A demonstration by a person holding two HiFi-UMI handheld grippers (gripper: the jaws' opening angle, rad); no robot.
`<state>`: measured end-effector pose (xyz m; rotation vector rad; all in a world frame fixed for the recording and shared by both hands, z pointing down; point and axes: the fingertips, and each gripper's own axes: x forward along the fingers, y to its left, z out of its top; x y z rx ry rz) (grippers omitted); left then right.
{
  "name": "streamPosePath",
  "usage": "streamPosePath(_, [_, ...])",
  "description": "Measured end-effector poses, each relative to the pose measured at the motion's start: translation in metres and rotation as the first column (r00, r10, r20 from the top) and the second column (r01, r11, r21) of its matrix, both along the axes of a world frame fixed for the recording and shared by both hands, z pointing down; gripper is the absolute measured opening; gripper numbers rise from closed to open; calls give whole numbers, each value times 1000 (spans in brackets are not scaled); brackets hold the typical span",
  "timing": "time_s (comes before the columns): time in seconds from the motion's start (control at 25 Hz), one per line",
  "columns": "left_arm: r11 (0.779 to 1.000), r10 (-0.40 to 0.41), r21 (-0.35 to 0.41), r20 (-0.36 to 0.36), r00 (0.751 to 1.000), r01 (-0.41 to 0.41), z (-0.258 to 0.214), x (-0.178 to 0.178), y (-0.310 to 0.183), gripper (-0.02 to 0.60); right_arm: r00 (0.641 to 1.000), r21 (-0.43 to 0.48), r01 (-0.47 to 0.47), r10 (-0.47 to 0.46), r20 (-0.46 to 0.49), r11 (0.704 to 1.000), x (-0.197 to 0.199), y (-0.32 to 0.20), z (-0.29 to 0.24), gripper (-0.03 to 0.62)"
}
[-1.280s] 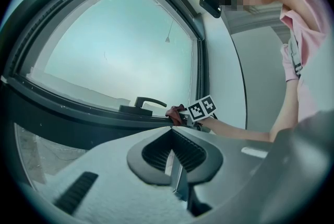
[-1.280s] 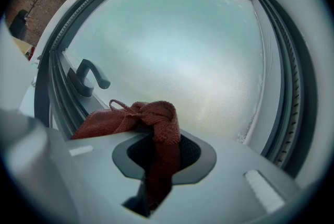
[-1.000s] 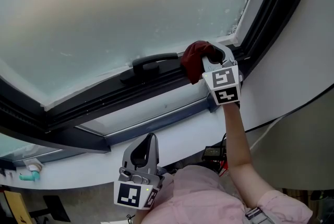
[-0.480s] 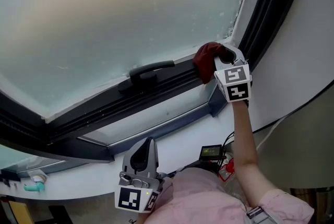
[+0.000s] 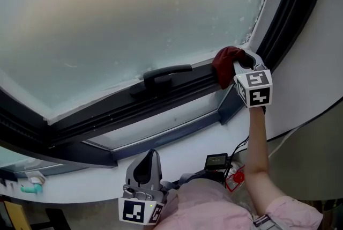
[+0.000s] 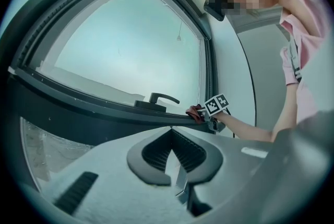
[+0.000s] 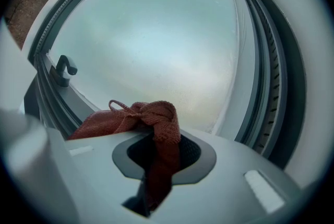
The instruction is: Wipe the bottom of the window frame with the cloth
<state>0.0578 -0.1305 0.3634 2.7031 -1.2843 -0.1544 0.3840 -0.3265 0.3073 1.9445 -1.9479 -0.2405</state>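
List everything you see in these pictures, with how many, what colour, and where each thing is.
window pane: one, frosted pale blue-grey, fills the upper picture
window frame: one, dark grey, around the pane
window handle: one, black, on the frame's bottom rail
cloth: one, dark red, on the bottom rail near the right corner
ledge: one, white, below the frame
small device: one, black, under the ledge
small object: one, teal and white, bottom left; too small to tell what it is
shirt: one, pink, bottom centre
right forearm: one, bare, reaching up
left claw: one, grey, low by the shirt, shut and empty
right claw: one, grey, shut on the cloth
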Motion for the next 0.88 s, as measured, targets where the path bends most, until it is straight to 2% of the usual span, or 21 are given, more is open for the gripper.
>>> streamPosePath(0.2, [1000,-23,-9,-14,1000,23,4,-5,1,0,998,-5,-57,57,24,998,14,-1,1,66])
streamPosePath(0.44, [999,-38,-11,-20,999,38,5,-5,8,0,997,-11,-67,67,42,998,19,-3,2,67])
streamPosePath(0.68, [994,-109,-20,-7,994,109,5,-37,18,0,992,-6,-114,114,56,993,29,0,1,67])
streamPosePath(0.88, [992,-126,-23,-13,992,126,-10,-54,18,-1,982,-32,-176,178,56,984,46,-2,5,67])
